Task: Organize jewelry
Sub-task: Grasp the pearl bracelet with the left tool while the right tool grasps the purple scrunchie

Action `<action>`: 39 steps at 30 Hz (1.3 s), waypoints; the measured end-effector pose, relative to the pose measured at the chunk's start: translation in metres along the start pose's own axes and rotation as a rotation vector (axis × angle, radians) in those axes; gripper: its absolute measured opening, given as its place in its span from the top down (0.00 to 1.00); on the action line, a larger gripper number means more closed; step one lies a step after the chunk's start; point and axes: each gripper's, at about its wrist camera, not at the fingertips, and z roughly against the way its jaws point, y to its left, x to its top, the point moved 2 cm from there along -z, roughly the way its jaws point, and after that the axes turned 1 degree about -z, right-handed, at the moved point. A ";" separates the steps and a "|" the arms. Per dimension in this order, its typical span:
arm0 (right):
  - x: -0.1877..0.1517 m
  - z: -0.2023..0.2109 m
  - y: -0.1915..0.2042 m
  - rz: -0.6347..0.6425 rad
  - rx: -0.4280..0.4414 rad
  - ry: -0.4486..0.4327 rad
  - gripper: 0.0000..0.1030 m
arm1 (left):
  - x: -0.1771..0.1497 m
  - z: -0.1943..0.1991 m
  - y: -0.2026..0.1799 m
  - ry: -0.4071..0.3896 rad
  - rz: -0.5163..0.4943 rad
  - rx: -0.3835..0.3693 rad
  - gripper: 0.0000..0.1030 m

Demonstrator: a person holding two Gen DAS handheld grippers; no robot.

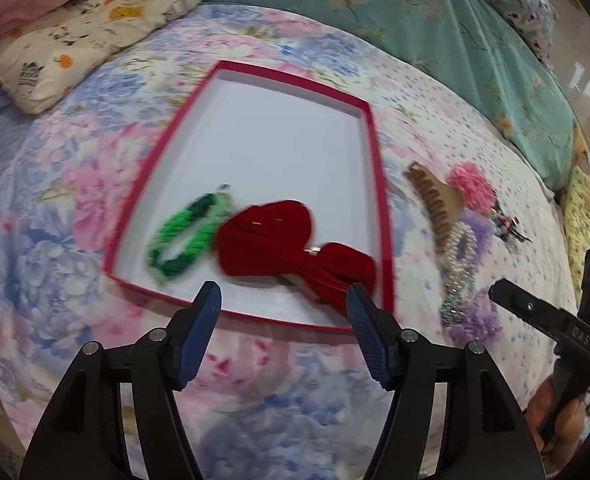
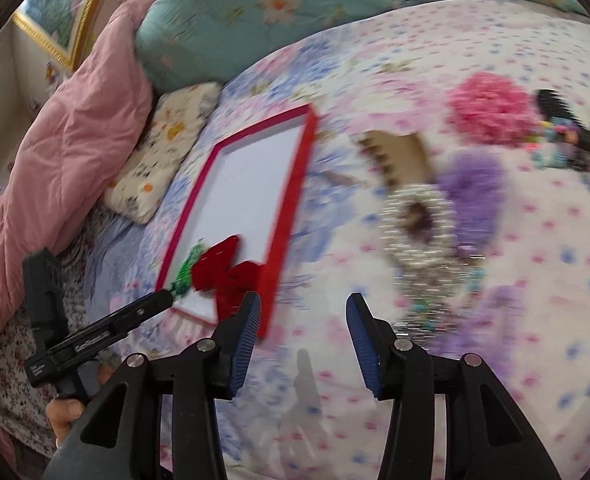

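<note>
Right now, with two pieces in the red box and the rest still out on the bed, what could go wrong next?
1. The red bow lies against the near rim of the red box; a careless pass by the open left gripper could drag it out.
2. The pearl bracelet, purple scrunchie and brown claw clip overlap, so the open right gripper may snag two at once.
3. The soft quilt could let the box tip.
</note>
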 end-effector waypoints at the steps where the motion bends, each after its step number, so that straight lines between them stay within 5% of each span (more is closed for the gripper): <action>1: 0.001 0.003 -0.007 -0.009 -0.008 -0.007 0.54 | 0.000 -0.001 -0.006 0.005 -0.008 -0.008 0.37; 12: 0.011 0.036 -0.069 -0.106 -0.093 -0.092 0.54 | 0.000 -0.016 -0.065 0.046 -0.091 -0.069 0.37; 31: 0.058 -0.019 -0.100 -0.151 -0.095 -0.045 0.70 | 0.025 -0.097 -0.157 0.141 -0.222 -0.207 0.40; 35: 0.060 -0.030 -0.108 -0.177 -0.078 -0.022 0.84 | 0.026 -0.116 -0.168 0.170 -0.245 -0.224 0.54; 38: 0.059 -0.027 -0.111 -0.184 -0.067 -0.034 0.90 | 0.025 -0.125 -0.173 0.195 -0.255 -0.241 0.84; 39: 0.059 -0.025 -0.112 -0.186 -0.064 -0.040 0.92 | 0.024 -0.126 -0.174 0.193 -0.257 -0.246 0.86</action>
